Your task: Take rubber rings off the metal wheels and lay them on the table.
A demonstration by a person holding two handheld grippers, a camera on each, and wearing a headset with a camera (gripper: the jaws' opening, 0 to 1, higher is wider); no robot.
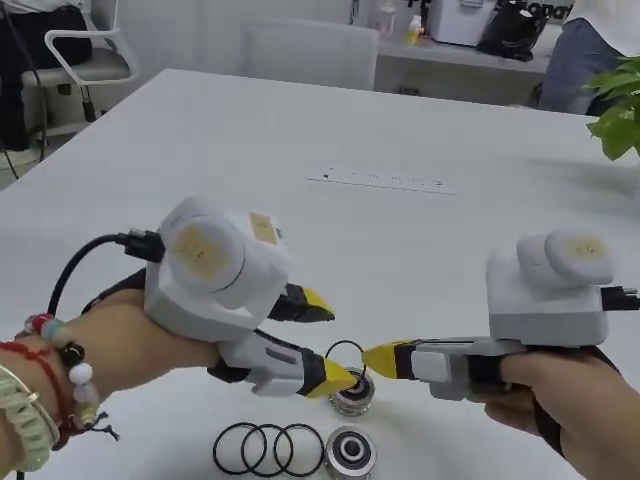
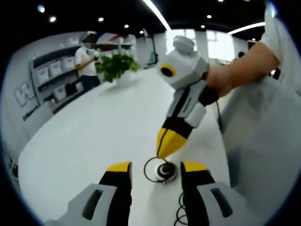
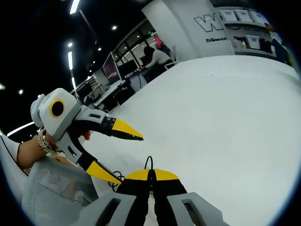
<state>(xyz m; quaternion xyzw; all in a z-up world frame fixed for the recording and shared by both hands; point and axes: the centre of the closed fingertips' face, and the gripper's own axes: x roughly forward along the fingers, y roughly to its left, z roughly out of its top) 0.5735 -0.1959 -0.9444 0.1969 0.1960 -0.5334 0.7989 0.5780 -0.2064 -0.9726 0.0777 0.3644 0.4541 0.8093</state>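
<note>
Black rubber ring [image 1: 345,343], thin loop, above silver metal wheel [image 1: 352,396].

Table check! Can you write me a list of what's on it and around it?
Surface: white table, smooth.
Job's things: three rubber rings lying flat beside a metal wheel; second wheel with its lifted ring partly off.
Clutter: white power strip farther back.
Grippers: left gripper open at the second wheel; right gripper shut on the lifted ring.
Cables: black cable from the left gripper.
Surroundings: chair, plant, a person.
</note>
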